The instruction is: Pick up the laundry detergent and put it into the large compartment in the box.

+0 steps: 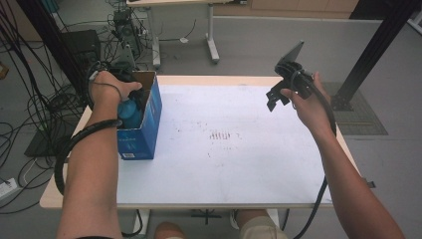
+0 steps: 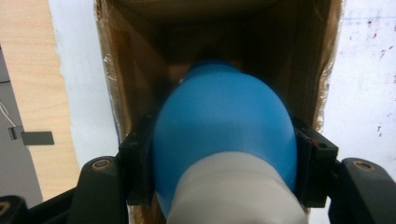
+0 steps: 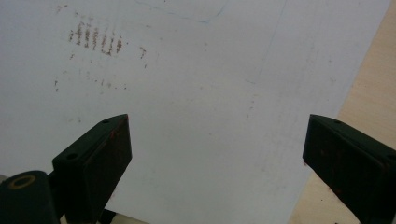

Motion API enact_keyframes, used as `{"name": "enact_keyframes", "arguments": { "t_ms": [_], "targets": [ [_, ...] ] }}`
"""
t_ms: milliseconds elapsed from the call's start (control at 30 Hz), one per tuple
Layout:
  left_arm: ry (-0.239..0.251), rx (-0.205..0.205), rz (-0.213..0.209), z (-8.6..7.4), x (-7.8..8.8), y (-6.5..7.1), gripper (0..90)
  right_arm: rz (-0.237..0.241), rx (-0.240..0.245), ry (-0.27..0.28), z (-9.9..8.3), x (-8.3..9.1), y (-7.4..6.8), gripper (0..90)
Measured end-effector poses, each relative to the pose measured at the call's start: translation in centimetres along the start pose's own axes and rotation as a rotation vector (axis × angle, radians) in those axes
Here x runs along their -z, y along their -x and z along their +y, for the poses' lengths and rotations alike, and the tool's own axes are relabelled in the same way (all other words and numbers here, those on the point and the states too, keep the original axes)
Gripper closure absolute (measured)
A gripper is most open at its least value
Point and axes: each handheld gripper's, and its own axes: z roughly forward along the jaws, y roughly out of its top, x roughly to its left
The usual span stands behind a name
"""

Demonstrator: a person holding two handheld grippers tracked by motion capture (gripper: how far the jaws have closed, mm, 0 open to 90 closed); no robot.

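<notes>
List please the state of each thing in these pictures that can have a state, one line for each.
Left gripper: shut on the blue and white object, held in the mouth of the box.
Right gripper: open, holding nothing, above the white sheet.
Blue and white object: gripped between the jaws, partly inside the box.
Cardboard box: open at the top, standing on the table's left side.
White sheet: lying flat, marked with reddish stains.
</notes>
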Motion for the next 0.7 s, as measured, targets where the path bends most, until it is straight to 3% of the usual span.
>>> {"name": "enact_keyframes", "arguments": {
  "t_ms": [700],
  "targets": [
    [-0.03,-0.01,0.012,0.2,-2.3,0.1,37.5,0.001,0.0,-0.009,0.1,-0.5,0.0,7.9]
  ]
}}
